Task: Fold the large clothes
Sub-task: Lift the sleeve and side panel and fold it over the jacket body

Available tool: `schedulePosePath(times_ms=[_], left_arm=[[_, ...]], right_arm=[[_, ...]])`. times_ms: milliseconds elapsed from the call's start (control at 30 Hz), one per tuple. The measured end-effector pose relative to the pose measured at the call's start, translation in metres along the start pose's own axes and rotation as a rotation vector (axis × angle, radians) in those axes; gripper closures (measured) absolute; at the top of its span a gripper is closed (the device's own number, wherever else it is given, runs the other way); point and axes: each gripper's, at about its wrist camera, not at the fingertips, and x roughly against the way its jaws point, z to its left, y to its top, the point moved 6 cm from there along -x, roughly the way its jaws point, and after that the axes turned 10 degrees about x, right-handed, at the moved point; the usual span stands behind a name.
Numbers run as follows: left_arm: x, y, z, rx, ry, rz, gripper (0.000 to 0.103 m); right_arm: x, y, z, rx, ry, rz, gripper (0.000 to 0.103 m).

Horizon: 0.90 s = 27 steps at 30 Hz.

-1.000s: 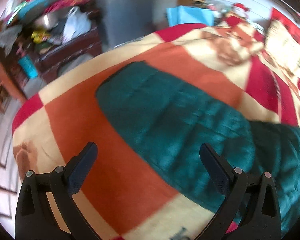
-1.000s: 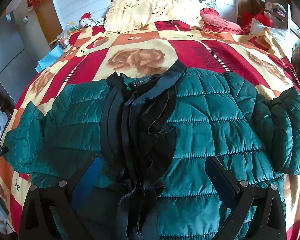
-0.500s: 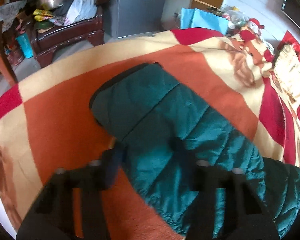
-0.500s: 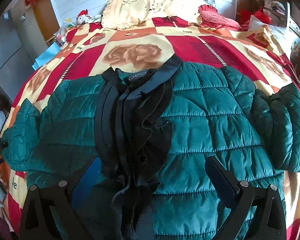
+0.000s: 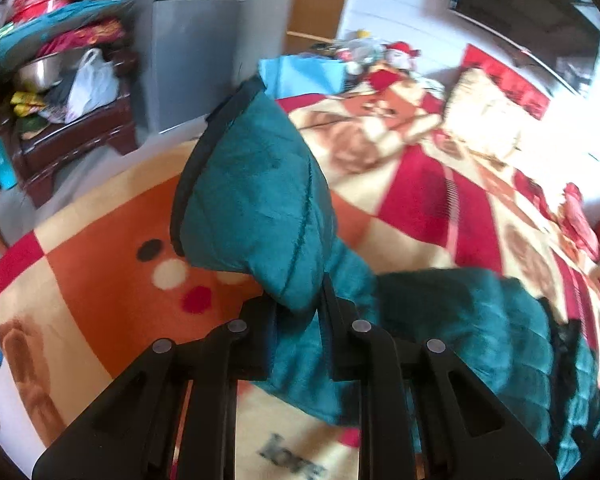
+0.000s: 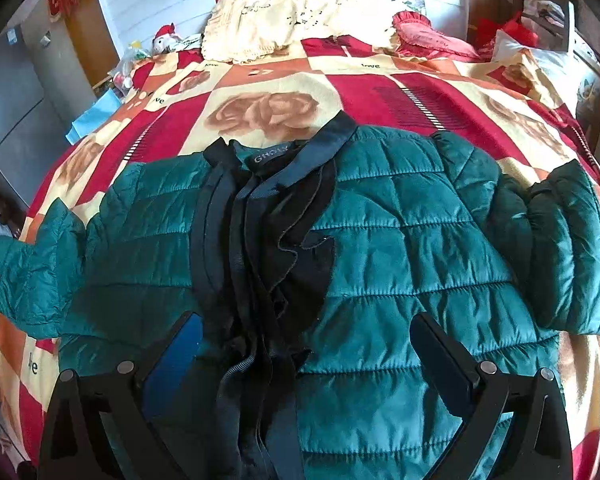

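A teal quilted jacket (image 6: 400,248) with dark collar and front trim lies spread, front up, on the patterned bed blanket (image 6: 268,80). My left gripper (image 5: 296,300) is shut on the jacket's left sleeve (image 5: 256,208) and holds its cuff end lifted off the blanket, standing upright. The jacket body (image 5: 480,320) lies to the right in that view. My right gripper (image 6: 306,336) is open and empty, hovering over the jacket's lower front. The right sleeve (image 6: 568,248) lies folded at the right.
Pillows (image 6: 280,28) sit at the head of the bed. A grey cabinet (image 5: 196,40) and a cluttered dark wooden table (image 5: 68,120) stand past the bed's left edge. A blue bag (image 5: 304,76) and toys lie at the bed's far corner.
My left gripper has moved onto the left sleeve, shut on it and lifted its end off the blanket. My right gripper has stayed open over the jacket front.
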Motion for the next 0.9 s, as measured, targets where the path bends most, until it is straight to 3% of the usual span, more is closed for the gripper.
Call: schedulePosePath(times_ms=[533, 900], left_arm=[[0.061, -0.075, -0.111, -0.196, -0.201, 0.065, 0.087], [0.068, -0.152, -0.175, -0.329, -0.279, 0.157, 0.087]], right_arm=[[0.021, -0.020, -0.037, -0.059, -0.025, -0.007, 0.000], [0.026, -0.038, -0.058, -0.084, -0.034, 0.001, 0.000]])
